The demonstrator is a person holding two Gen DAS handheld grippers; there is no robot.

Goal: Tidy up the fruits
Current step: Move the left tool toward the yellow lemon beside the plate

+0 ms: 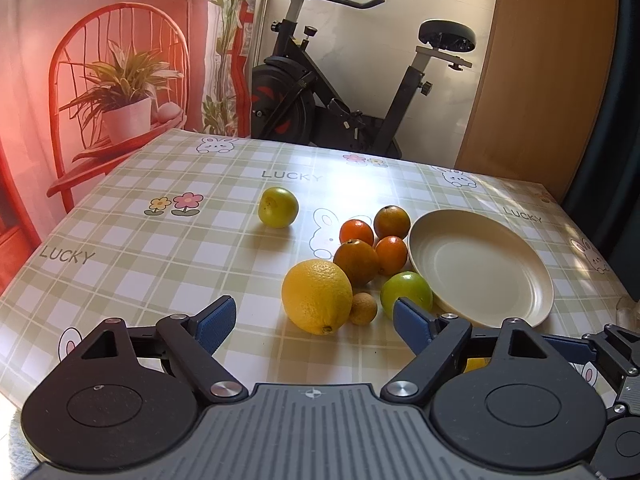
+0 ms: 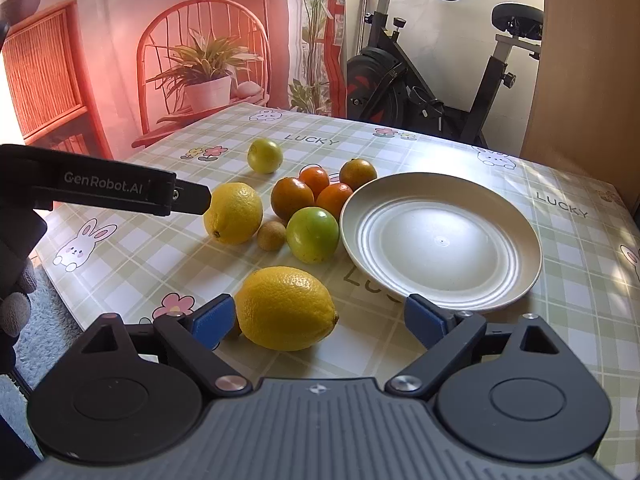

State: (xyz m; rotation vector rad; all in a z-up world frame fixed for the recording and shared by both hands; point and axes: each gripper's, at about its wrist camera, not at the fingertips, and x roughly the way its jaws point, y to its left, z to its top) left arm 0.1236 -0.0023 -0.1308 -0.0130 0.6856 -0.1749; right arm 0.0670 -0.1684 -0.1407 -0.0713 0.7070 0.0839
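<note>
**Both grippers spread wide over the fruit at the near edge of the table**

The right gripper (image 2: 320, 320) is held low at the near edge of the table (image 2: 560, 320), its blue pads set wide apart. A near lemon (image 2: 286, 307) lies on the cloth between them, just beside the left pad, with clear space to the right pad; nothing is gripped. The left gripper (image 1: 314, 322) is likewise held wide, and nothing is held in it. Just beyond its fingertips a second lemon (image 1: 317, 296) is seen, with a small brown fruit (image 1: 363, 308) touching its side and a green fruit (image 1: 406, 294) next to that, partly hidden behind the right pad.

Farther in, four orange fruits (image 1: 374, 246) are bunched together, touching one another, between the second lemon and the plate (image 1: 520, 300). The plate is cream-coloured, holds nothing, and is set toward the right edge of the table, with the green fruit and the nearest orange fruit just beside its rim. A yellow-green fruit (image 1: 278, 207) lies alone, apart from the cluster, toward the far left part of the table.

In the right wrist view the side of the left gripper is seen at the left, its tip just beside the second lemon.

Beyond the far edge of the table an exercise bike (image 1: 320, 92) is seen, with a printed backdrop (image 1: 120, 60) to its left.
</note>
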